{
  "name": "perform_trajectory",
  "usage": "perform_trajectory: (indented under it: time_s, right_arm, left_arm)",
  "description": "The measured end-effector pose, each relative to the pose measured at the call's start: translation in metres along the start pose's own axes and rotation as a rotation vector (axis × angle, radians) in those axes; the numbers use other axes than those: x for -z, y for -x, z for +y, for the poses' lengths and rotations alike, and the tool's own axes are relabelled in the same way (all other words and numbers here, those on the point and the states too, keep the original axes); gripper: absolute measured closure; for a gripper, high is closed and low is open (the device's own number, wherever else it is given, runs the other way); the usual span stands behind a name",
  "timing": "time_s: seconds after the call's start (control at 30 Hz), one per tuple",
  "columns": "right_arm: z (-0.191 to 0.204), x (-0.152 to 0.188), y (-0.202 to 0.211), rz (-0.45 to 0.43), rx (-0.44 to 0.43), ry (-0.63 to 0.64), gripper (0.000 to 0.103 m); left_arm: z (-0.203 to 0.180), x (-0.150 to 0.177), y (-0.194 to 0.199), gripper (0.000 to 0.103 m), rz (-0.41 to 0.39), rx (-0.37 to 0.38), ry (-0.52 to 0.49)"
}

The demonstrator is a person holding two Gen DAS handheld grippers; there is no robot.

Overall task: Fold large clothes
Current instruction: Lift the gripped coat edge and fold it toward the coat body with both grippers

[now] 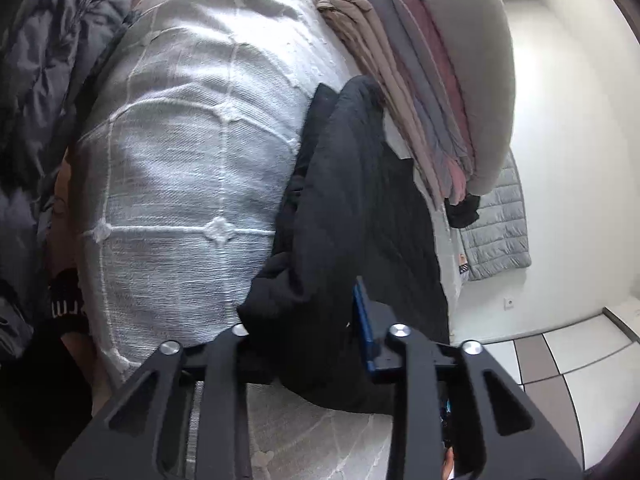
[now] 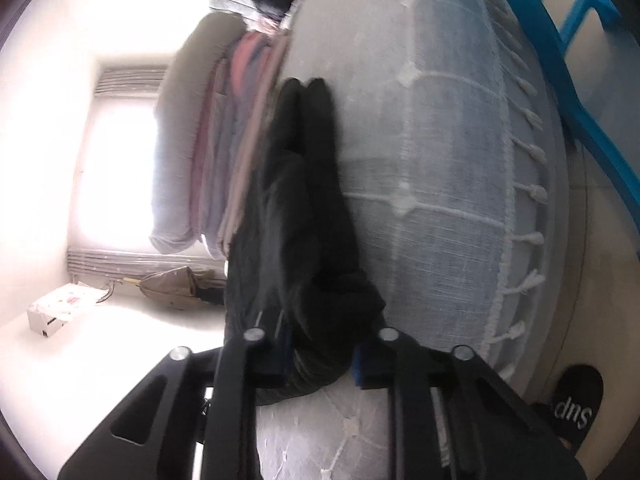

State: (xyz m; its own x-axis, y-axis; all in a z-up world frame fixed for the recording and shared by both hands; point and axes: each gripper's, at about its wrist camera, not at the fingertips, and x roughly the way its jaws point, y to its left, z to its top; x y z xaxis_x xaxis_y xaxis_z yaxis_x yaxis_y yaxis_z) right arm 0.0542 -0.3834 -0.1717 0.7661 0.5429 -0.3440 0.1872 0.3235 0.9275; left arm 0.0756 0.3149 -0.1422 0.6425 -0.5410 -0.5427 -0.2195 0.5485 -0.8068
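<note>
Bedspread, white and woven, fills the frame's centre, carrying a black garment lying centre-right: soft, limp, bulky, likely to sag. Left tool and right tool each pinch its near edge, a sound hold.

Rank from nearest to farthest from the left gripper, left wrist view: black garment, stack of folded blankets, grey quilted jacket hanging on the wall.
1. Black garment: between the left gripper's fingers, on the white bedspread.
2. Stack of folded blankets: beyond the garment, upper right.
3. Grey quilted jacket: on the far wall, behind the stack's end.
</note>
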Motion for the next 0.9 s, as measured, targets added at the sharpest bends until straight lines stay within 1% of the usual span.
perform_trajectory:
  time_s: [0.07,0.1,0.23,0.3,0.4,0.5,0.57,0.6,0.7,0.73,0.77,0.8,0.83,0.87,0.9]
  right_arm:
    - [0.014,0.001,0.003,-0.026,-0.048,0.018,0.086]
    - [0.025,0.001,0.005,-0.036,-0.074,0.033,0.087]
    - [0.066,0.001,0.006,-0.043,-0.136,0.095,0.088]
    - [0.085,0.006,0.008,-0.038,-0.164,0.122,0.088]
    - [0.111,0.023,0.02,-0.025,-0.201,0.161,0.088]
    - [0.117,0.042,0.043,-0.023,-0.214,0.172,0.088]
    - [0.114,0.054,0.061,-0.02,-0.209,0.164,0.088]
    - [0.111,0.061,0.068,-0.018,-0.198,0.16,0.088]
    - [0.096,0.091,0.091,0.006,-0.103,0.16,0.087]
    - [0.088,0.099,0.095,0.035,-0.051,0.148,0.084]
    - [0.08,0.105,0.1,0.046,0.014,0.137,0.08]
    - [0.07,0.108,0.105,0.038,0.089,0.119,0.076]
    - [0.059,0.109,0.115,0.018,0.162,0.101,0.075]
    - [0.055,0.109,0.123,-0.01,0.211,0.097,0.075]
    - [0.06,0.111,0.13,-0.051,0.265,0.124,0.074]
  left_arm:
    - [-0.009,-0.001,0.004,0.082,-0.005,0.02,-0.021]
    - [-0.016,-0.003,0.008,0.083,-0.004,0.043,-0.029]
    - [-0.038,-0.011,0.021,0.085,-0.011,0.107,-0.037]
    - [-0.048,-0.012,0.028,0.087,-0.013,0.127,-0.052]
    - [-0.063,-0.008,0.042,0.088,-0.006,0.154,-0.085]
    - [-0.069,0.0,0.059,0.088,0.0,0.165,-0.107]
    - [-0.067,0.007,0.074,0.088,0.004,0.172,-0.114]
    - [-0.063,0.012,0.084,0.088,0.007,0.173,-0.115]
    - [-0.046,0.029,0.104,0.088,0.019,0.169,-0.104]
    - [-0.039,0.034,0.108,0.088,0.024,0.161,-0.1]
    - [-0.032,0.039,0.109,0.088,0.028,0.146,-0.098]
    - [-0.023,0.041,0.111,0.088,0.032,0.128,-0.093]
    - [-0.012,0.043,0.11,0.088,0.038,0.121,-0.069]
    - [-0.002,0.044,0.108,0.088,0.044,0.126,-0.041]
    - [0.005,0.044,0.105,0.088,0.047,0.128,-0.016]
